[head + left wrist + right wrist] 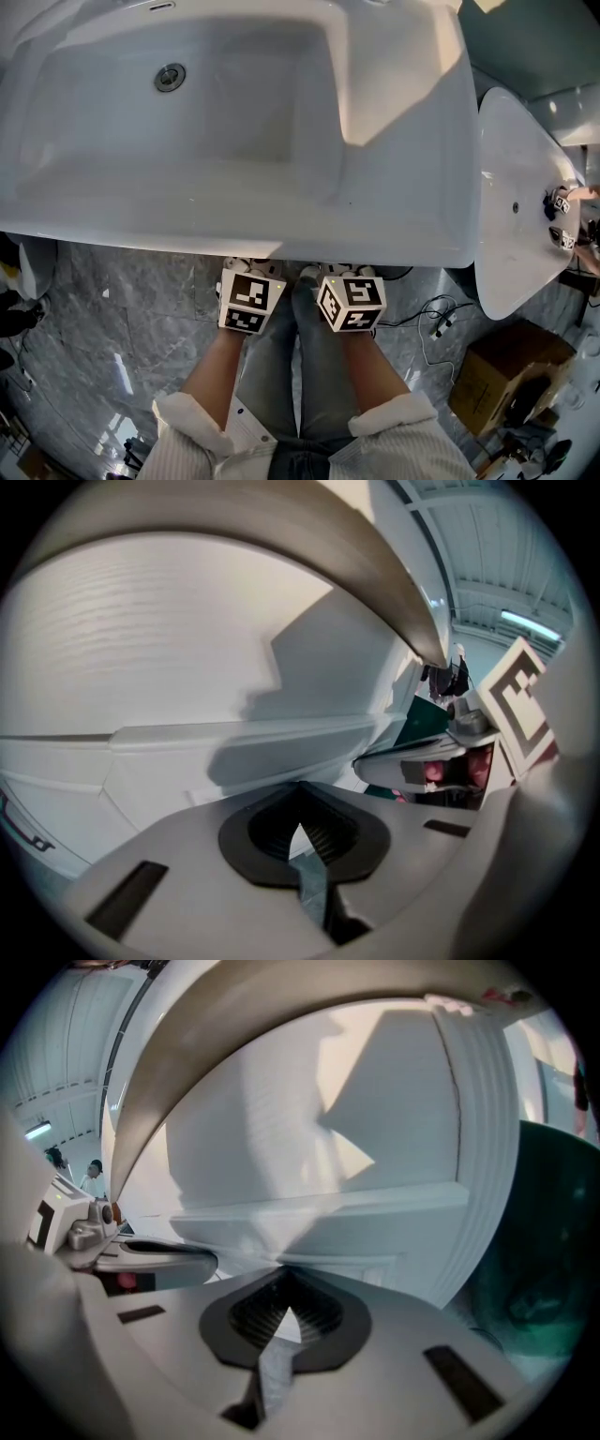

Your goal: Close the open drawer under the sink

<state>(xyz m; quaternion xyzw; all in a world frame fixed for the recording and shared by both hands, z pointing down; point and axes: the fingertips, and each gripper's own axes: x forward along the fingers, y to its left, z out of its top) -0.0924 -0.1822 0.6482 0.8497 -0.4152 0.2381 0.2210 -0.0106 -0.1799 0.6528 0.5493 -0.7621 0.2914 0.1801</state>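
Observation:
From above, the white sink (pixel 394 225) covers the drawer, so none of the drawer shows in the head view. My left gripper (pixel 251 272) and right gripper (pixel 342 274) sit side by side under the sink's front rim, with only their marker cubes plain to see. The white drawer front (pixel 169 667) fills the left gripper view, and a flat ledge (pixel 234 733) runs across it just beyond the left gripper (pixel 300 797). The right gripper (pixel 281 1277) faces the same drawer front (pixel 309 1147). Both jaws are shut with nothing between them, tips very near the panel; contact cannot be told.
A second white basin (pixel 516 206) stands to the right of the sink. A cardboard box (pixel 506 375) and loose cables (pixel 436 323) lie on the grey marble floor (pixel 122 319) at the right. The person's legs stand right behind the grippers.

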